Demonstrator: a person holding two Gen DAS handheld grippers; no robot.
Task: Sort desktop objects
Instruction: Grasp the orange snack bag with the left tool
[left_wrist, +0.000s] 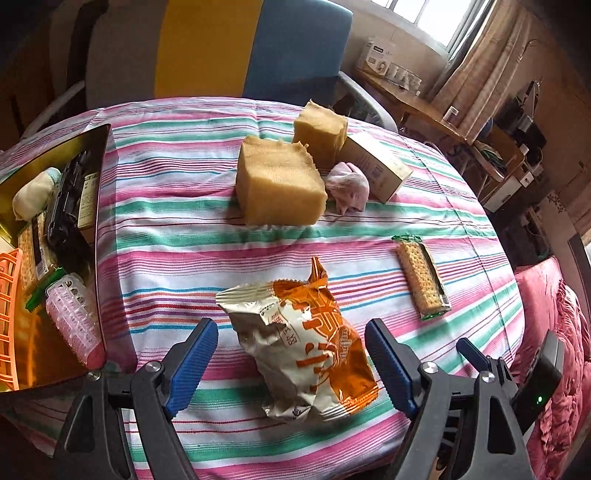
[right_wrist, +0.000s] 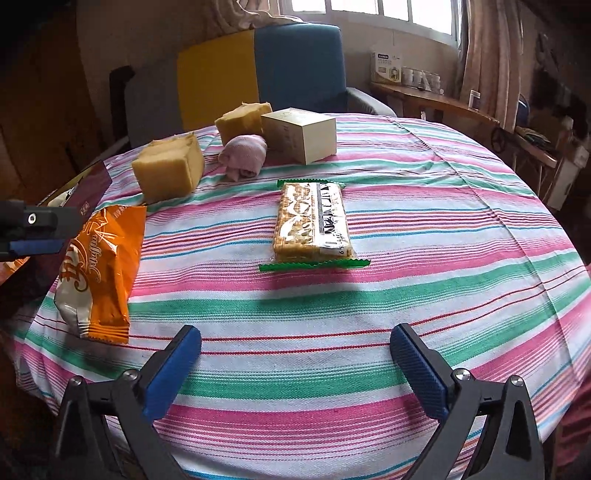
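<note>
A crumpled orange and silver snack bag (left_wrist: 303, 343) (right_wrist: 99, 266) lies on the striped tablecloth (right_wrist: 406, 295). My left gripper (left_wrist: 291, 325) is open over it. The bag sits between the blue pads: the right pad is close to its edge and the left pad stands clear. One of its fingers (right_wrist: 40, 221) shows at the left edge of the right wrist view. My right gripper (right_wrist: 295, 332) is wide open and holds nothing. It is short of a green-edged cracker pack (right_wrist: 314, 221) (left_wrist: 423, 280). One of its fingers (left_wrist: 471, 350) shows in the left wrist view.
Two yellow sponge blocks (left_wrist: 277, 184) (left_wrist: 321, 129), a pink cloth (left_wrist: 347, 186) and a beige box (left_wrist: 376, 166) sit at the far side. A gold tin (left_wrist: 103, 206) with several items stands on the left beside an orange basket (left_wrist: 7, 314). A blue and yellow chair (right_wrist: 277, 62) is behind the table.
</note>
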